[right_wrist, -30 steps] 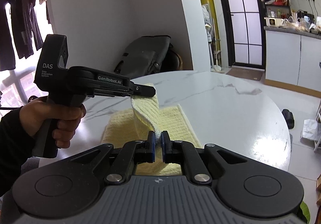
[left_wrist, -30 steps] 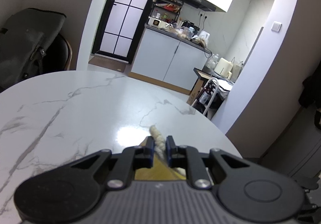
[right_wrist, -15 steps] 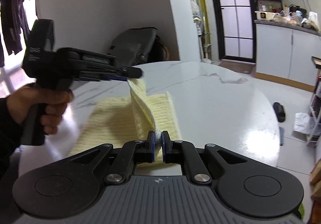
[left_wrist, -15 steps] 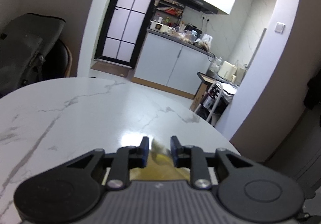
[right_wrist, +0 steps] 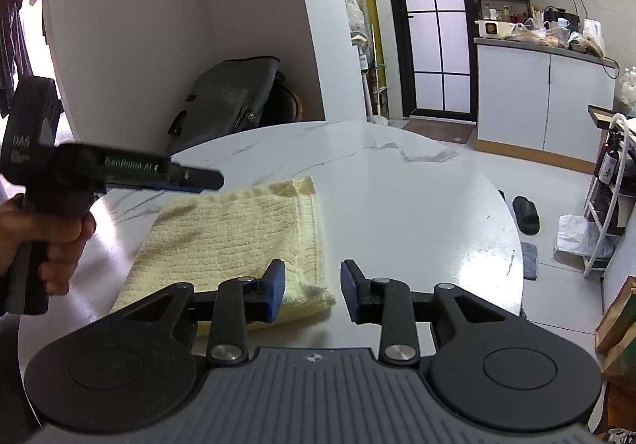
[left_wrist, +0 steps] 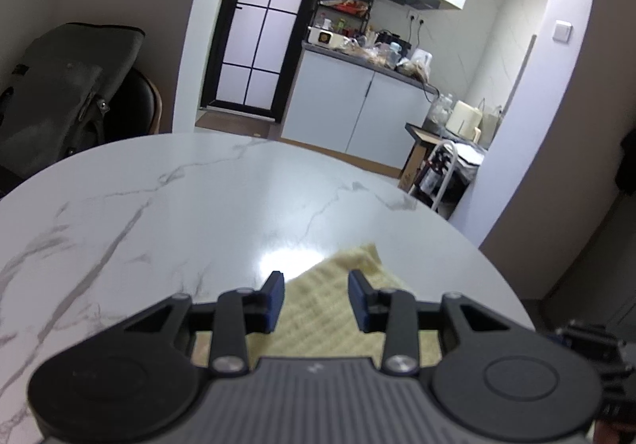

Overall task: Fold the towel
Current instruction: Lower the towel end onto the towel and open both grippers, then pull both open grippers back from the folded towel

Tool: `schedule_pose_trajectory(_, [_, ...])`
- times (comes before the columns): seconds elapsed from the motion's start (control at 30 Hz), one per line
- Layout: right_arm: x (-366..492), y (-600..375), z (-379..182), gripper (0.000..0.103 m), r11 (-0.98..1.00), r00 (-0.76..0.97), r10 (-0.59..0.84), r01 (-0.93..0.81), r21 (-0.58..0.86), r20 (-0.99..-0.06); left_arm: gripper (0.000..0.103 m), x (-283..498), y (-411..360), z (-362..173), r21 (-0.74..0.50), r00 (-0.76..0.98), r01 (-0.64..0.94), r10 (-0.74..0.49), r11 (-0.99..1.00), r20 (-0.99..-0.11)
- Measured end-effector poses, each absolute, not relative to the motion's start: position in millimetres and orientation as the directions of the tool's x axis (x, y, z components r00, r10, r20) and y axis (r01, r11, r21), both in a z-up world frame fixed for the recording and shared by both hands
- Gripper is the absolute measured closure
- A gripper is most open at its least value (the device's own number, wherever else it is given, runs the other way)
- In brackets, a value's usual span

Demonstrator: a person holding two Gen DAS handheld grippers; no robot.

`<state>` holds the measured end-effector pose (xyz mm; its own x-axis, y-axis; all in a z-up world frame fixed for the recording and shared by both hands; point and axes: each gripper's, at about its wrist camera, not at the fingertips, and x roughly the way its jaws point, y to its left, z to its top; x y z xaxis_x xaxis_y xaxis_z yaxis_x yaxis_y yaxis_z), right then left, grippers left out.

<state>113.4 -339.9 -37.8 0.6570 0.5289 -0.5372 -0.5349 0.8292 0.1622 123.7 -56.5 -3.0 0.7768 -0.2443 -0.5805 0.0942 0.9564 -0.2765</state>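
A pale yellow knitted towel (right_wrist: 238, 233) lies folded flat on the round white marble table (right_wrist: 397, 213). My right gripper (right_wrist: 312, 291) is open and empty, just above the towel's near right corner. My left gripper (left_wrist: 316, 299) is open and empty, above the towel's far corner (left_wrist: 342, 277). In the right wrist view the left gripper (right_wrist: 198, 178) hovers a little above the towel's far left edge, held by a hand.
A dark bag (right_wrist: 226, 98) hangs on a chair behind the table. The table edge drops off to the right, with a slipper (right_wrist: 524, 213) and a wire rack (right_wrist: 608, 205) on the floor. White kitchen cabinets (right_wrist: 544, 102) stand further back.
Both grippers have opened and let go of the towel. The lifted towel edge has dropped, and the towel now lies flat. The left gripper has pulled back to the left.
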Motion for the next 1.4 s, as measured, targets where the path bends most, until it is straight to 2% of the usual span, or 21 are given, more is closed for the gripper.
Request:
schedule_pose_trajectory(0.17, [110, -331, -36, 0.061, 0.818, 0.654, 0.540, -0.557, 0.146, -0.530, 0.064, 112, -61, -4, -0.257, 0.768, 0.122, -0.255, 0.959, -0.587])
schedule_pose_trajectory(0.4, [118, -325, -52, 0.061, 0.856, 0.662, 0.474, -0.502, 0.126, -0.581, 0.061, 92, -63, -13, -0.241, 0.744, 0.142, -0.264, 0.960, -0.614])
schedule_pose_trajectory(0.57, [117, -325, -54, 0.061, 0.878, 0.684, 0.438, -0.464, 0.116, -0.583, 0.061, 80, -64, -17, -0.236, 0.736, 0.153, -0.270, 0.960, -0.621])
schedule_pose_trajectory(1.1, [96, -313, -58, 0.061, 0.861, 0.666, 0.456, -0.498, 0.103, -0.590, 0.050, 53, -58, -14, -0.213, 0.731, 0.202, -0.292, 0.956, -0.617])
schedule_pose_trajectory(1.4, [81, -301, -56, 0.061, 0.852, 0.656, 0.460, -0.515, 0.092, -0.598, 0.048, 39, -45, -10, -0.195, 0.742, 0.182, -0.265, 0.964, -0.616])
